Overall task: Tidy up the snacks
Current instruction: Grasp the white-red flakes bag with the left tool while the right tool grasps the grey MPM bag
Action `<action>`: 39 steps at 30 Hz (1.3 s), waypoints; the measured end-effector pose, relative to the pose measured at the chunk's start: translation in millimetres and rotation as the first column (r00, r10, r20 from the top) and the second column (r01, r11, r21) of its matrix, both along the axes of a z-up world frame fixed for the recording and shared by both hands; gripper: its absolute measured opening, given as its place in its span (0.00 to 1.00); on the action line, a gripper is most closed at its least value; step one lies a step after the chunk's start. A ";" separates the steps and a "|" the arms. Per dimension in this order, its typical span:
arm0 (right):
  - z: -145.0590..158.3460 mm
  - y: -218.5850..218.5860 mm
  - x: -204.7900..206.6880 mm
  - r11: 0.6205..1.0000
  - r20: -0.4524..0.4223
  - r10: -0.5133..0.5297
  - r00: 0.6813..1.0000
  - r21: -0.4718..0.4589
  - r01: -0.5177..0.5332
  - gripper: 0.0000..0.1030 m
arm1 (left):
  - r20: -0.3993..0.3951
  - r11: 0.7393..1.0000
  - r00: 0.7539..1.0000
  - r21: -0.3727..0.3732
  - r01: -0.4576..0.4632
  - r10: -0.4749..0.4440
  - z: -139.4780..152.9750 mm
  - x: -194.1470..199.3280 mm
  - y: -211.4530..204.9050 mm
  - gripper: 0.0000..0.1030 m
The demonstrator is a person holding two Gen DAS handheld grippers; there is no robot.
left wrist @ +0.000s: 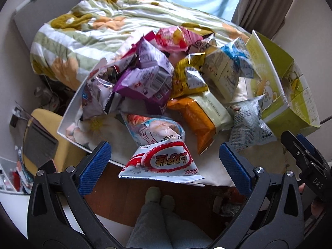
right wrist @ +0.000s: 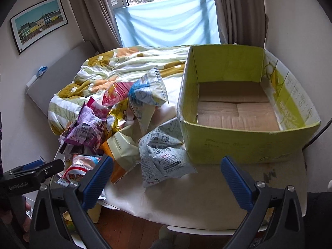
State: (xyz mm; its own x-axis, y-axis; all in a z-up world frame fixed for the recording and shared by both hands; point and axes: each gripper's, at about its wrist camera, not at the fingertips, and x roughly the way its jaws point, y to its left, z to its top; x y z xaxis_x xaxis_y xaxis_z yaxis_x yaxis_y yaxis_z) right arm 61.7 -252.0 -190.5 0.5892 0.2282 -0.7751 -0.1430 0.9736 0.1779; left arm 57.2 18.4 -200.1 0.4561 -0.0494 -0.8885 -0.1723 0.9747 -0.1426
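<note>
At the table's (right wrist: 186, 207) near edge we held the left gripper (left wrist: 166, 166) and right gripper (right wrist: 166, 178) with jaws spread wide, gripping nothing. The snack bags (left wrist: 149, 78) lay heaped across the table's left side, a red-and-white bag (left wrist: 164, 157) overhanging the near edge. The green cardboard box (right wrist: 244, 145) stood open at the right, a grey bag (right wrist: 164, 153) touching its near-left corner.

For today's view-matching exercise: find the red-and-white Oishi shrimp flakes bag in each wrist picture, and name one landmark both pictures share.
Left wrist view: the Oishi shrimp flakes bag lies low in the centre, at the table's near edge, between the left hand-held gripper's open fingers.
Right wrist view: the same bag shows lower left, partly hidden behind a blue finger pad.
Shared landmark: the green cardboard box, at right in both.
</note>
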 end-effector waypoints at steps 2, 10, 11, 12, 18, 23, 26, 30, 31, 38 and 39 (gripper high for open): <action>-15.5 1.3 9.5 1.000 -0.017 -0.006 1.000 0.005 0.006 1.00 | -0.039 1.000 0.999 -0.003 -0.001 0.001 -19.8 9.5 -1.8 1.00; -62.7 8.4 39.3 0.999 -0.090 -0.014 0.996 0.037 0.017 1.00 | -0.122 1.000 0.992 -0.029 0.010 -0.013 -63.8 29.5 -1.9 0.94; -66.1 8.0 41.5 0.999 -0.095 -0.018 0.995 0.046 0.023 1.00 | -0.131 0.999 0.991 -0.038 0.012 -0.017 -67.4 31.2 -1.7 0.88; -69.1 7.5 43.7 0.998 -0.098 -0.025 0.995 0.057 0.031 1.00 | -0.139 0.999 0.990 -0.048 0.016 -0.023 -70.0 32.1 -1.2 0.84; -79.8 1.9 52.4 0.986 -0.132 -0.074 0.988 0.138 0.092 1.00 | -0.155 0.996 0.986 -0.078 0.046 -0.057 -72.0 34.4 1.1 0.67; -86.0 -5.0 54.5 0.973 -0.152 -0.107 0.982 0.187 0.135 0.96 | -0.150 0.994 0.986 -0.093 0.061 -0.075 -70.2 35.0 4.7 0.61; -89.0 -8.4 53.7 0.963 -0.166 -0.108 0.980 0.227 0.144 0.83 | -0.146 0.993 0.986 -0.096 0.066 -0.080 -67.3 34.0 5.3 0.60; -89.0 -6.2 45.0 0.959 -0.169 -0.108 0.980 0.243 0.147 0.65 | -0.135 0.994 0.987 -0.082 0.077 -0.088 -71.4 28.2 4.5 0.58; -87.6 -7.0 43.1 0.960 -0.162 -0.109 0.981 0.237 0.146 0.61 | -0.133 0.994 0.987 -0.082 0.079 -0.090 -70.9 27.7 4.0 0.58; -75.6 -5.0 31.2 0.970 -0.130 -0.111 0.985 0.201 0.136 0.56 | -0.109 0.994 0.990 -0.077 0.084 -0.092 -62.0 21.2 2.2 0.55; -71.2 -5.1 25.3 0.971 -0.124 -0.111 0.986 0.197 0.134 0.56 | -0.104 0.993 0.990 -0.078 0.085 -0.093 -59.1 17.6 2.1 0.55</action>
